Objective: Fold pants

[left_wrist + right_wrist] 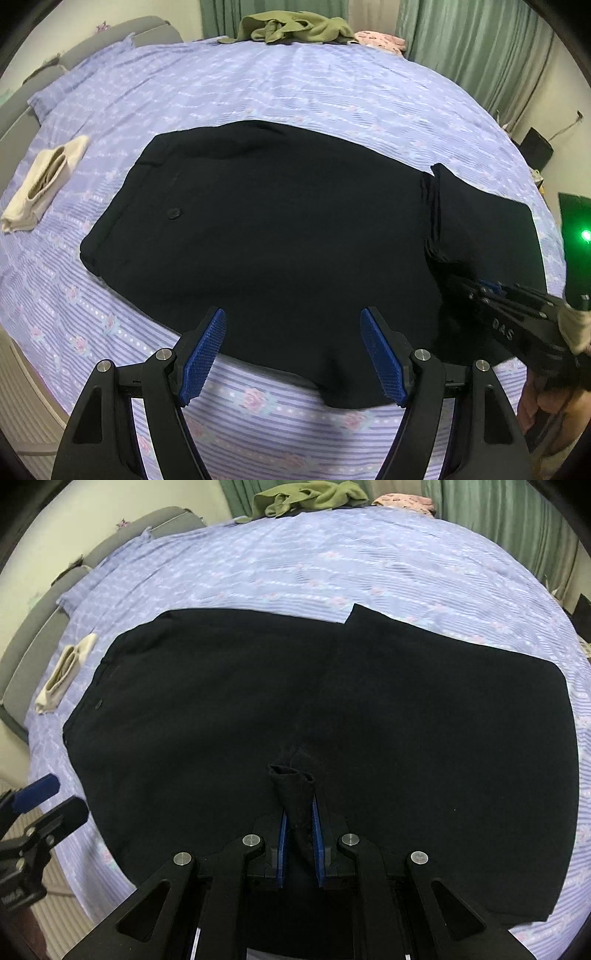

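Plainly one pair of black pants (pixel 280 236) spread on the lilac bedsheet (pixel 258 92), two grippers, one folded cream garment (pixel 40 184) far off to the left, one green heap (pixel 295 27) and one pink piece (pixel 380 40) at the far edge. Bare sheet all round the pants, widest beyond them. Left gripper (pixel 293 354) released, jaws wide over the near hem without touching; right gripper (pixel 298 834) clenched on a pinch of pants cloth straight ahead.
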A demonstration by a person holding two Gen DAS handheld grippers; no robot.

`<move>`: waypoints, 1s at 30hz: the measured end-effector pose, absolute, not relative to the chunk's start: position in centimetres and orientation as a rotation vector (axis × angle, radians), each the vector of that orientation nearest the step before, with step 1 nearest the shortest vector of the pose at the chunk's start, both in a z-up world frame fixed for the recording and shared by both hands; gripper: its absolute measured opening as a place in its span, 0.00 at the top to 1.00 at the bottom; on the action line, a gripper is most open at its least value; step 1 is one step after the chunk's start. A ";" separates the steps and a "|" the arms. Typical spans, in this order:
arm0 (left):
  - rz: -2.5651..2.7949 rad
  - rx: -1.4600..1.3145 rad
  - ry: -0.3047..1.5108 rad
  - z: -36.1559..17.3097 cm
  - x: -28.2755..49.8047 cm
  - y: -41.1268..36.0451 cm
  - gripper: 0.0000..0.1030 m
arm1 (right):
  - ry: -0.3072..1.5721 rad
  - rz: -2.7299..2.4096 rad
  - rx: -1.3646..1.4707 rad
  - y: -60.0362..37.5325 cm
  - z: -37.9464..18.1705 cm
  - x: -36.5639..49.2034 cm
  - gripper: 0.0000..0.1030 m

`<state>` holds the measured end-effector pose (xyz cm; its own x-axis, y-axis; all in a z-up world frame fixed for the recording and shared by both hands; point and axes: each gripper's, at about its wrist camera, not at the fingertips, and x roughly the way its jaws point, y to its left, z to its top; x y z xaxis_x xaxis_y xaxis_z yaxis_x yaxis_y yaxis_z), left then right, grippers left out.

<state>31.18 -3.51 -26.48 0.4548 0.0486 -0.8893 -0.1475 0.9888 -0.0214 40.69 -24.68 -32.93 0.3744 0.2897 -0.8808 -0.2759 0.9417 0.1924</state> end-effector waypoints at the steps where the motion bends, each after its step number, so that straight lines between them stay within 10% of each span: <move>1: 0.125 -0.105 1.095 -26.5 31.3 -3.1 0.28 | 1.132 0.370 0.002 -24.1 -32.9 40.5 0.87; 7: 0.146 -0.089 1.092 -26.4 32.3 -0.5 0.24 | 1.178 0.361 -0.047 -21.7 -33.4 40.2 0.81; 10: 0.161 -0.100 1.084 -26.1 32.1 1.4 0.22 | 1.193 0.400 -0.030 -20.5 -32.5 39.5 0.55; 30: 0.196 -0.695 1.060 -33.2 31.1 21.8 0.21 | 1.117 0.446 -0.030 -6.4 -27.9 40.2 0.39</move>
